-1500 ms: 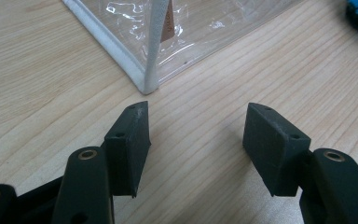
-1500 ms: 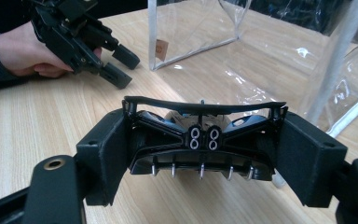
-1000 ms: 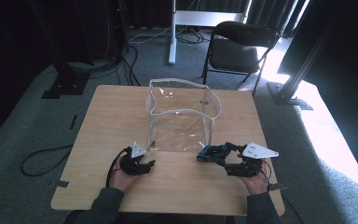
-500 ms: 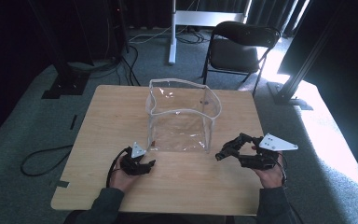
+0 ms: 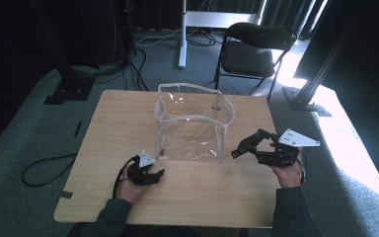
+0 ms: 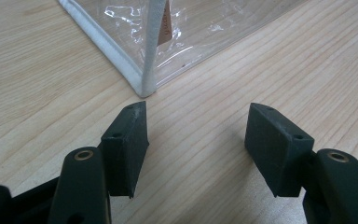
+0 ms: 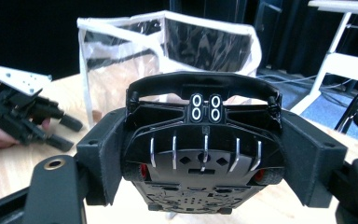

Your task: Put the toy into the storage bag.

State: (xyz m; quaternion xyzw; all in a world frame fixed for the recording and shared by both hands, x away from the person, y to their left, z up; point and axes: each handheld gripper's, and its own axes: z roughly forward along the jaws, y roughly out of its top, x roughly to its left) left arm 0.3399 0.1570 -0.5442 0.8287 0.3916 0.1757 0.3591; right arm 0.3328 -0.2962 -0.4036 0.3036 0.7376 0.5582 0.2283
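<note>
R gripper (image 5: 238, 149) was clamped on a black toy car (image 7: 204, 154), pads pressing its two sides, underside turned to the camera in the right gripper view: chassis plate, ribbed bars, bits of red near the wheels. Held off the table (image 5: 113, 128), just beside the near-right corner of the clear plastic bag (image 5: 192, 123). Prob. the point of that hold: side grip leaves the car free to go nose-first over the bag's rim and drop in, and the raised height looked meant to clear the white-piped edge.

L gripper (image 6: 198, 140) had its jaws apart w/ nothing between them, only bare wood. It sat low on the table right at the bag's near-left bottom corner (image 6: 145, 88), not touching it. Likely parked there to pin or steady the bag once the car went in, since the thin plastic stood open on its own and looked easy to tip or collapse.

Hard to make out: in the high view the car was just a dark lump merged w/ the R gripper, so make and top side couldn't be read. Wheels mostly hidden behind the pads. A small brown tag inside the bag's corner seam was unreadable. Whether anything already lay in the bag: none seen through the glare and creases, but can't be sure. Folding chair (image 5: 256, 47) stood beyond the table.
</note>
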